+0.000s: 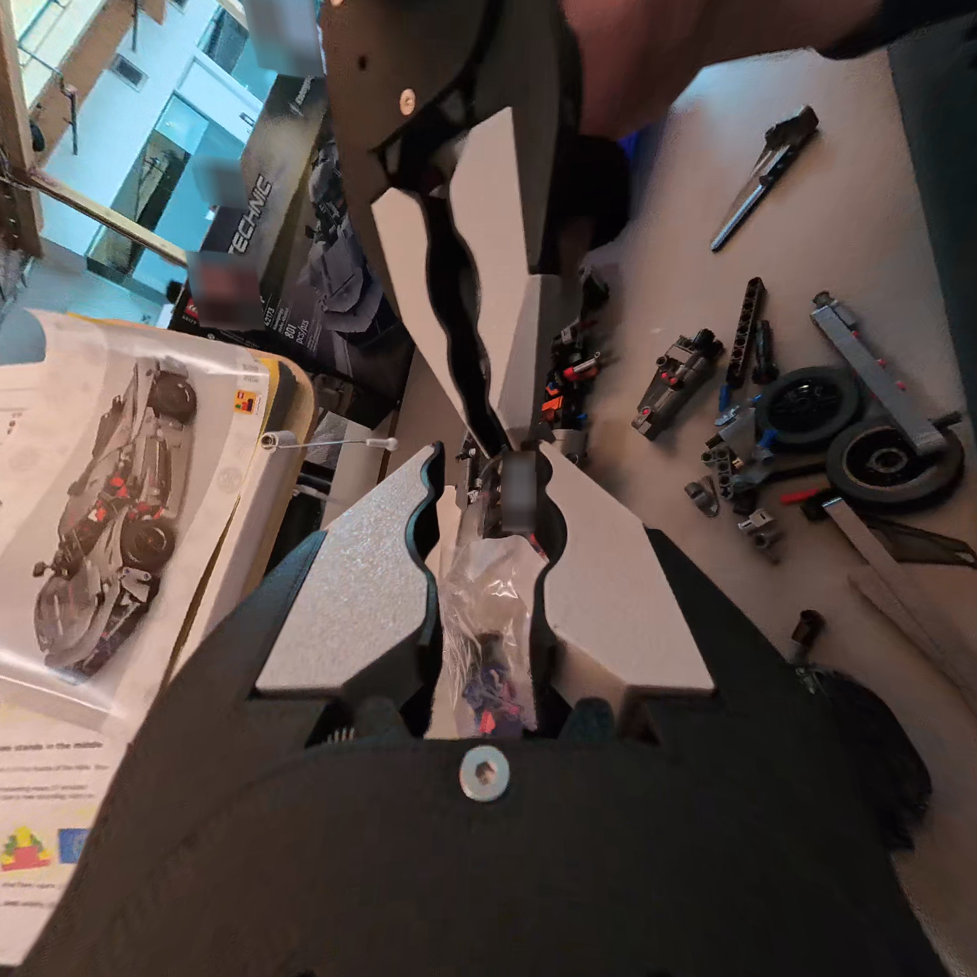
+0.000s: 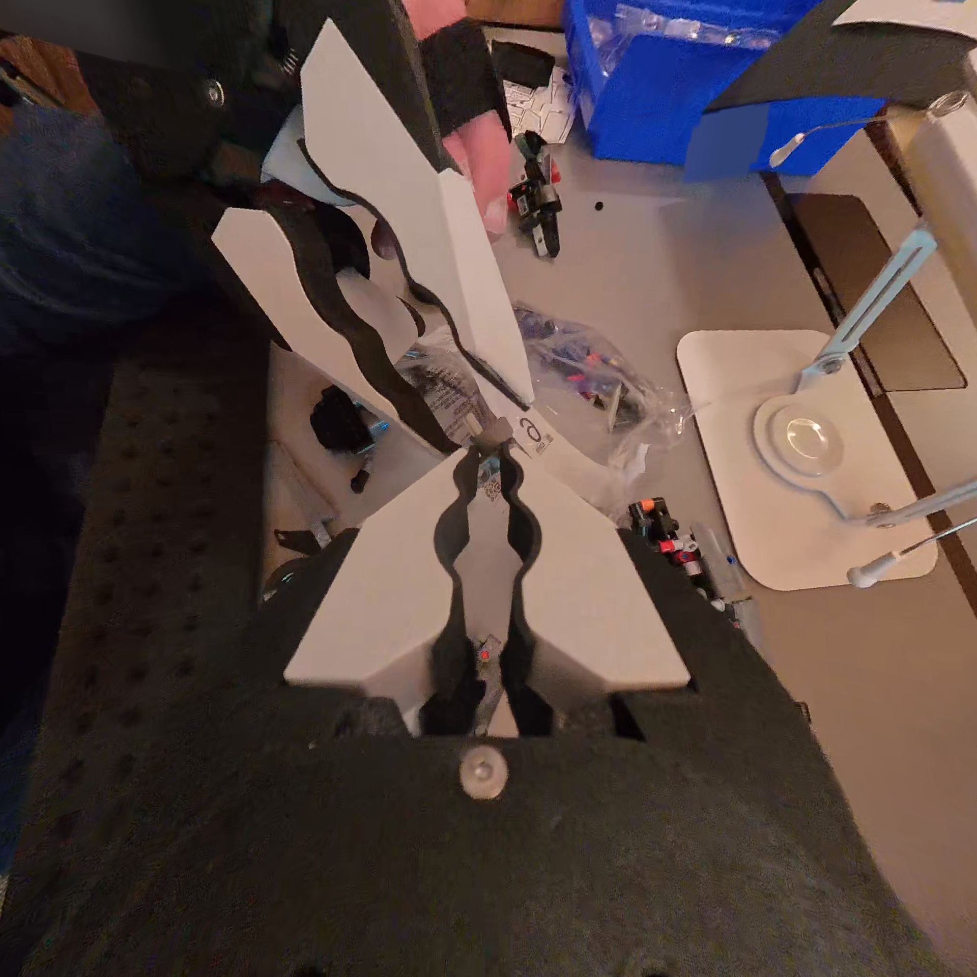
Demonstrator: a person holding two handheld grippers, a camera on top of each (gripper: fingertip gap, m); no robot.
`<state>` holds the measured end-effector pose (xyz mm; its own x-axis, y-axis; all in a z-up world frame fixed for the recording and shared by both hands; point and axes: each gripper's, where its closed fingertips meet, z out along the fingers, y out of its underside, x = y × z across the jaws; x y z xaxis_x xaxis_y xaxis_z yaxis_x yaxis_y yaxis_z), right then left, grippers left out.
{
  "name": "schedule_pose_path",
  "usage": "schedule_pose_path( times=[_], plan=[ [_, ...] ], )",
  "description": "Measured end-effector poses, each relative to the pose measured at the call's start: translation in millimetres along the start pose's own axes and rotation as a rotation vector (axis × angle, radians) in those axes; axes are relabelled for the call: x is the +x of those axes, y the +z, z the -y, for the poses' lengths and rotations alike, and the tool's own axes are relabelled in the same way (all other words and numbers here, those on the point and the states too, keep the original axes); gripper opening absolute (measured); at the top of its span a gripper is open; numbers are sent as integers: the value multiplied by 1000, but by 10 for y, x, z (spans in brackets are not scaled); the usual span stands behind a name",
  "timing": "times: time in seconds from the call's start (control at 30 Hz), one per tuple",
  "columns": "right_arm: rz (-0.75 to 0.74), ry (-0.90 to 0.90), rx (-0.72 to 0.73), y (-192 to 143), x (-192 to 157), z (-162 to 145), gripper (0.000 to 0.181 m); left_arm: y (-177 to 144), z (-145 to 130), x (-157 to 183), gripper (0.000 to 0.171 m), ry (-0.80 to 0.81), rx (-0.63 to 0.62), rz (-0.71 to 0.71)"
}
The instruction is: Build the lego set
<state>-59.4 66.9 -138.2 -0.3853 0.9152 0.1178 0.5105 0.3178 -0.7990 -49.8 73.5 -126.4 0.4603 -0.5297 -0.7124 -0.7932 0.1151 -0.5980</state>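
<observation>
A clear plastic bag of small Lego parts (image 1: 486,597) hangs between my two grippers above the table. My left gripper (image 1: 490,449) comes from the bottom of the left wrist view and is shut on the bag's top, with the bag's body between its fingers. My right gripper (image 1: 510,446) comes down from above, tip to tip with it, and pinches the same top edge. In the right wrist view my right gripper (image 2: 487,453) is shut on the bag's labelled edge. My left gripper (image 2: 494,428) holds it from the upper left, and the rest of the bag (image 2: 581,365) trails to the right.
An instruction booklet (image 1: 121,502) and the set's box (image 1: 296,254) lie to the left. Loose parts, two wheels (image 1: 893,460), a grey beam (image 1: 872,370) and a sub-assembly (image 1: 676,380) lie to the right. A blue bin (image 2: 661,79), a white stand base (image 2: 793,449) and small assemblies (image 2: 539,195) sit beyond.
</observation>
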Motion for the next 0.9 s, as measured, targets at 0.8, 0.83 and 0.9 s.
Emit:
schedule_pose_path(
  times=[0.8,0.83,0.9],
  plan=[
    [201,120,-46,-177,-148,-74,6,157,42,193,6,146,-69,-6],
    [194,126,-15,-199,-129,-42,6,154,52,175,5,129,-57,1],
    [189,161,54,-243,-86,20,18,132,109,151,4,92,-11,4]
  ],
)
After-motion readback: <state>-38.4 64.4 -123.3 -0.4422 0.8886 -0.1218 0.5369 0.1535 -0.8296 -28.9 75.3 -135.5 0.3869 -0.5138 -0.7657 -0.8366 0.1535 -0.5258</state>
